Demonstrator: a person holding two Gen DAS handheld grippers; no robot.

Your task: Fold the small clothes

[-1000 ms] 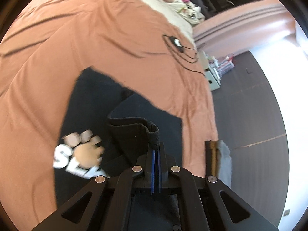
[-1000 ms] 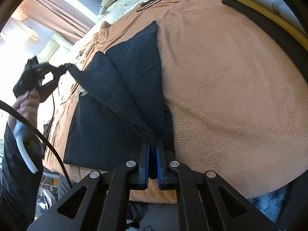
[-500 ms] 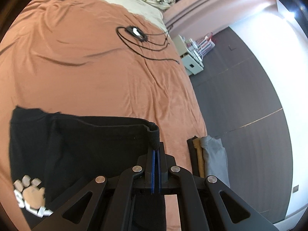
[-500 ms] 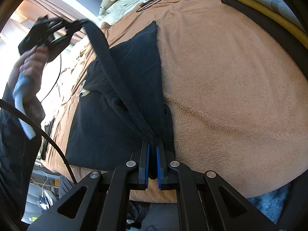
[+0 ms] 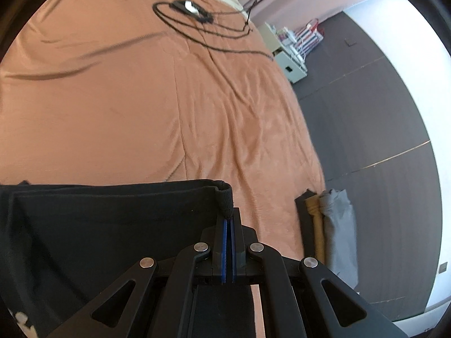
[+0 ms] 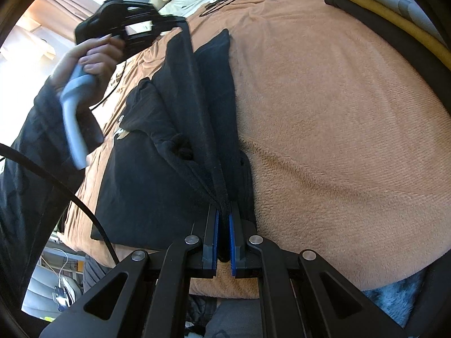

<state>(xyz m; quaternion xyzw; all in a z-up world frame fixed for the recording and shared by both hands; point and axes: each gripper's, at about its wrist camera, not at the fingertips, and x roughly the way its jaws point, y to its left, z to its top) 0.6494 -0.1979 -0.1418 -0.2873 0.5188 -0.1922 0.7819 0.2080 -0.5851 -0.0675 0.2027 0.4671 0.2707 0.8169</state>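
Right wrist view: right hand-held gripper [image 6: 222,225] clamped on the black garment's [image 6: 146,186] hem, on the bed [image 6: 338,140]. Left hand-held gripper [image 6: 180,24] pinches the opposite corner, raised. Risk: thin hem slips out under tension, so the fold lands crooked.

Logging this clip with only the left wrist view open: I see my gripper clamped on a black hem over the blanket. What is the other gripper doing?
Observer: The right gripper is shut on the same black garment, pinching the other end of that hem.
Operator: Is the cloth flat on the bed?
Observer: Partly. The hem runs taut through the air up to the left gripper; the body lies on the brown blanket.
Operator: Any print visible?
Observer: Yes, a pale paw print shows beside the lifted fold.
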